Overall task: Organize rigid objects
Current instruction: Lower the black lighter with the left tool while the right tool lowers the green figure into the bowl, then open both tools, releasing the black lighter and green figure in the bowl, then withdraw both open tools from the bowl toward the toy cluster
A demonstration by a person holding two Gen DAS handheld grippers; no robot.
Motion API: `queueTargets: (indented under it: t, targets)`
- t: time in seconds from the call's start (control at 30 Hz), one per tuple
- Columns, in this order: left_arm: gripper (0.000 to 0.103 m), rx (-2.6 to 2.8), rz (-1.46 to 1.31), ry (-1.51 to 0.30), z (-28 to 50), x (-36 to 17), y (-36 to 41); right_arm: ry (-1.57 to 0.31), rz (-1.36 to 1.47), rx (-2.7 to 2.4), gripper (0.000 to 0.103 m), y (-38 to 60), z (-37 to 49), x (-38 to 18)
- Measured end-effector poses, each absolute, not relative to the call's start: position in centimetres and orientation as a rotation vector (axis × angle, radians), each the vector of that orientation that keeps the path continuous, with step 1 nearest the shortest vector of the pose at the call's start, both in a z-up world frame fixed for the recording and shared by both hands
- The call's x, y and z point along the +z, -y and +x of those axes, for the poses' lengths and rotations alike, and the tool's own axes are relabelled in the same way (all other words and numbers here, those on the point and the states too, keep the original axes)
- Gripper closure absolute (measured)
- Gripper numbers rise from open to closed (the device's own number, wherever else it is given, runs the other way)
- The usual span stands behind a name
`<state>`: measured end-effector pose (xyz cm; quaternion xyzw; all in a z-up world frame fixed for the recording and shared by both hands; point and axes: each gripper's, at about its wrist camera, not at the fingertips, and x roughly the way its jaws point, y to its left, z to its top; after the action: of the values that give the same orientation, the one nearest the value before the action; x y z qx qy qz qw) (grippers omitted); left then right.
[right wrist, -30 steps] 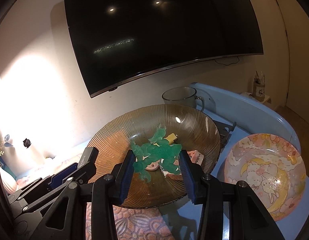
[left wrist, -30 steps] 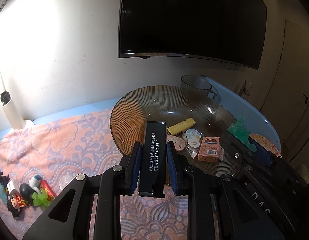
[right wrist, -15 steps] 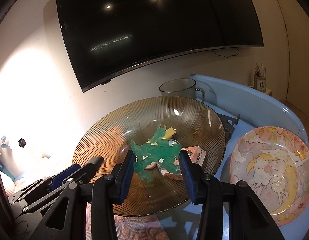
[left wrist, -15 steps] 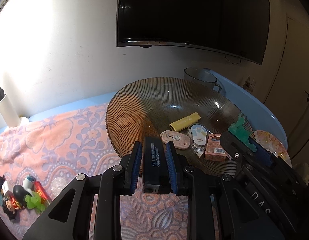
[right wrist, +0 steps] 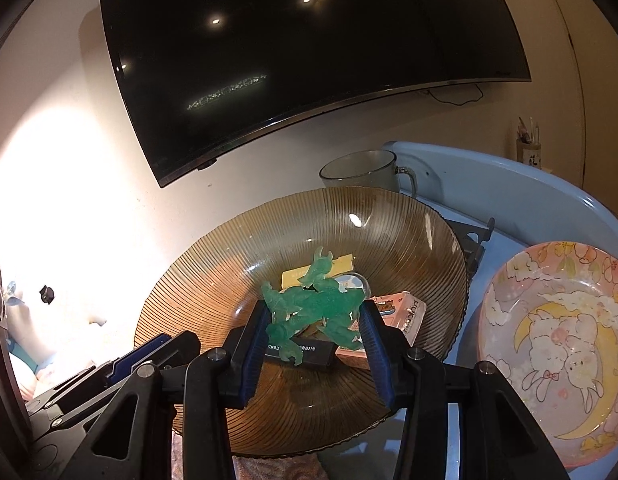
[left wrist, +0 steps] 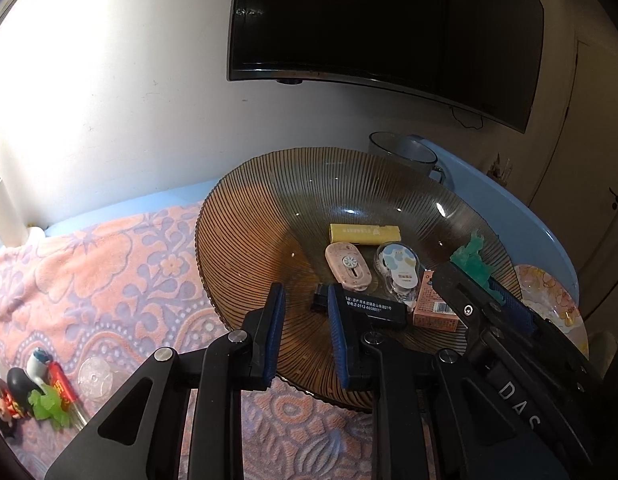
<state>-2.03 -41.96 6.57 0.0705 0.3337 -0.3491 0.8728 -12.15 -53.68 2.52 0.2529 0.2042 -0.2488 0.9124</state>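
Right now my left gripper [left wrist: 305, 334] sits at the lower centre of its frame, over the near rim of the ribbed amber glass bowl [left wrist: 245, 240]; its blue pads stand apart with nothing between them. The black box with white print [left wrist: 369, 310] lies flat in the bowl just right of the right-hand pad, whether touching it I cannot tell. Behind it, toward the frame's centre, I see a pink correction-tape case [left wrist: 347, 266], a clear one with a blue-and-white label [left wrist: 399, 270], a yellow bar [left wrist: 365, 233] and, to the right, an orange carton [left wrist: 433, 308]. My right gripper [right wrist: 315, 336] holds the translucent green figurine [right wrist: 313, 304] between its pads, above the bowl's middle. At the right of that frame lies a pink rabbit-and-moon plate [right wrist: 505, 296]; a glass mug [right wrist: 363, 172] stands behind the bowl. At the left view's lower left, small toy figures [left wrist: 25, 390] lie on the pink floral cloth [left wrist: 109, 272].
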Motion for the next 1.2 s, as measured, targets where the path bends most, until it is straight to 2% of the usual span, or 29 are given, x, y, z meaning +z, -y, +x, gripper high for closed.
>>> queueTargets:
  t: [0.03,0.1,0.23,0.43,0.5,0.57,0.63,0.9,1.07,1.2]
  targets:
    - [0.082,-0.729,0.137,-0.699,-2.0,6.6,41.9,-0.412,0.522,-0.524,0.057,53.7,-12.3,2.5]
    - [0.082,-0.731,0.112,-0.709,-1.7,6.5,41.7,-0.395,0.520,-0.550,0.047,53.7,-12.4,2.4]
    - [0.081,-0.717,0.094,-0.705,-1.6,6.7,41.4,-0.394,0.551,-0.552,0.037,54.3,-12.5,2.2]
    - [0.067,-0.691,0.059,-0.667,-1.7,7.4,40.2,-0.346,0.548,-0.549,0.023,54.4,-12.8,2.5]
    - [0.056,-0.705,0.027,-0.656,-1.5,7.6,39.5,-0.325,0.563,-0.529,0.016,54.6,-13.1,2.6]
    - [0.019,-0.692,-0.006,-0.642,-1.3,7.9,38.6,-0.291,0.601,-0.494,0.011,55.0,-13.7,2.6]
    - [0.000,-0.643,-0.060,-0.631,-1.1,8.3,36.9,-0.254,0.644,-0.454,0.002,55.4,-14.2,2.7]
    - [0.001,-0.530,-0.234,-0.587,-3.3,8.6,27.3,-0.166,0.644,-0.277,0.000,53.7,-14.8,3.9]
    - [0.001,-0.461,-0.146,-0.571,-4.1,9.3,20.1,-0.086,0.493,-0.067,0.000,49.8,-16.0,5.3]
    - [0.001,-0.254,-0.062,-0.515,-4.0,10.2,13.4,-0.068,0.243,-0.055,0.000,45.2,-16.2,5.7]
